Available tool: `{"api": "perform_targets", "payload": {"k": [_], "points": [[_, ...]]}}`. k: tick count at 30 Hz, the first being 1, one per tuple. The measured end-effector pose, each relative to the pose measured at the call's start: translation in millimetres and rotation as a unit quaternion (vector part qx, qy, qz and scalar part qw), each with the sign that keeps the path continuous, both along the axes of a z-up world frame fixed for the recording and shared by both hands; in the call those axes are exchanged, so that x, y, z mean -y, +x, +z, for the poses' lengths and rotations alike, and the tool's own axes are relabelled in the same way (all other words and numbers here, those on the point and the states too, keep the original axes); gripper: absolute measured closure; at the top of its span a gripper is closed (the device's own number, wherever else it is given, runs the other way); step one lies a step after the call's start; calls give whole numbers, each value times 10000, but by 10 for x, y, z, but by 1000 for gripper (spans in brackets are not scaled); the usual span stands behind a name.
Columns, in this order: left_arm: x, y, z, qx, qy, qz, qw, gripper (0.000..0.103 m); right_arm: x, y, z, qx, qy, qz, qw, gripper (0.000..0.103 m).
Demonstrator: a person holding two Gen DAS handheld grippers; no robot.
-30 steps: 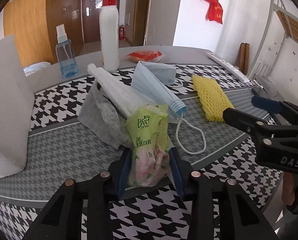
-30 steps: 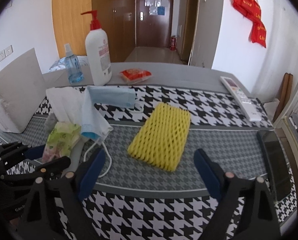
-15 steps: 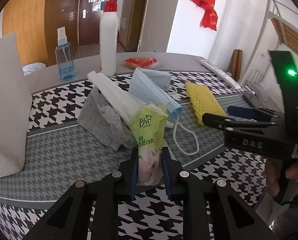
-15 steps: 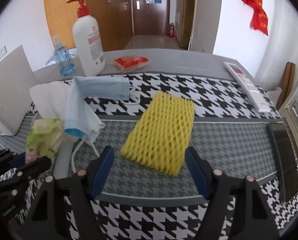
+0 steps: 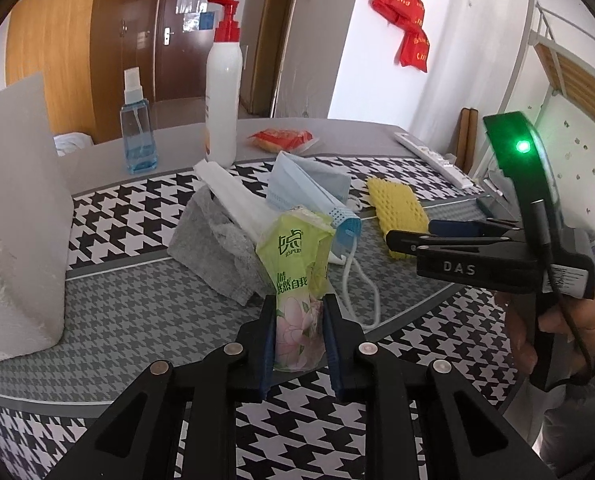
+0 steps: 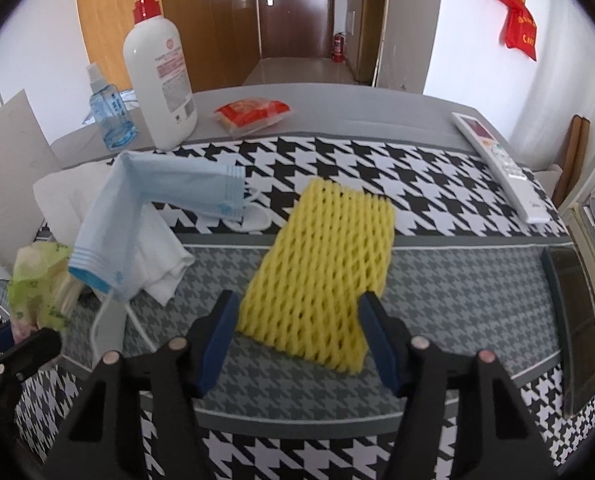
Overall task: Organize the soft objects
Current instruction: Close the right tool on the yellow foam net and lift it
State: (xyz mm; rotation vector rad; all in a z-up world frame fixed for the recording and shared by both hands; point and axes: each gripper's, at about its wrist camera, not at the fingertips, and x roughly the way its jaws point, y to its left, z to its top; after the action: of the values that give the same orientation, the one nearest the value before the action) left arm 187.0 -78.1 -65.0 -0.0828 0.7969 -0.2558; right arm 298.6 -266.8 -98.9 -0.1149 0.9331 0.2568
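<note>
Only right wrist view shows phone [image 6: 573, 320]; left shows person's hand [image 5: 553, 324].

The green tissue pack [image 5: 295, 280] stands nearly upright, its flowered lower end pinched and its crumpled top free. Just behind it lies a grey fibrous cloth [image 5: 213, 248], folded into a low wedge on the houndstooth table cover. A white folded cloth [image 5: 237, 196] rests on top of this wedge. A pale blue face mask [image 6: 137, 216] is draped over the white cloth, bent in the middle, with its white ear loops hanging onto the cover. To the right, apart from them, a yellow foam net sleeve [image 6: 321, 268] lies flat.
</note>
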Motion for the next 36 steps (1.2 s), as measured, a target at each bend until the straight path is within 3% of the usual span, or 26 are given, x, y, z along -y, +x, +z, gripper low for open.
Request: {"api": "perform_targets", "payload": {"k": [7, 9, 11, 14, 19, 36], "points": [[-24, -116, 84, 153, 6, 14, 9999, 80, 0, 74, -34, -18, -126, -121, 9998, 42], [-42, -137, 100, 185, 24, 28, 9998, 80, 26, 67, -32, 2, -147, -175, 9997, 50], [-54, -149, 110, 196, 15, 38, 9998, 80, 74, 61, -17, 9, -147, -260, 9996, 71], [-63, -169, 127, 251, 2, 73, 9997, 80, 134, 82, 1, -11, -78, -329, 9994, 80], [-62, -247, 190, 362, 28, 74, 9993, 80, 211, 32, 53, 3, 206, -359, 9991, 83], [-112, -443, 361, 696, 138, 194, 9973, 80, 118, -530, 486, 721, 362, -65, 9967, 83]]}}
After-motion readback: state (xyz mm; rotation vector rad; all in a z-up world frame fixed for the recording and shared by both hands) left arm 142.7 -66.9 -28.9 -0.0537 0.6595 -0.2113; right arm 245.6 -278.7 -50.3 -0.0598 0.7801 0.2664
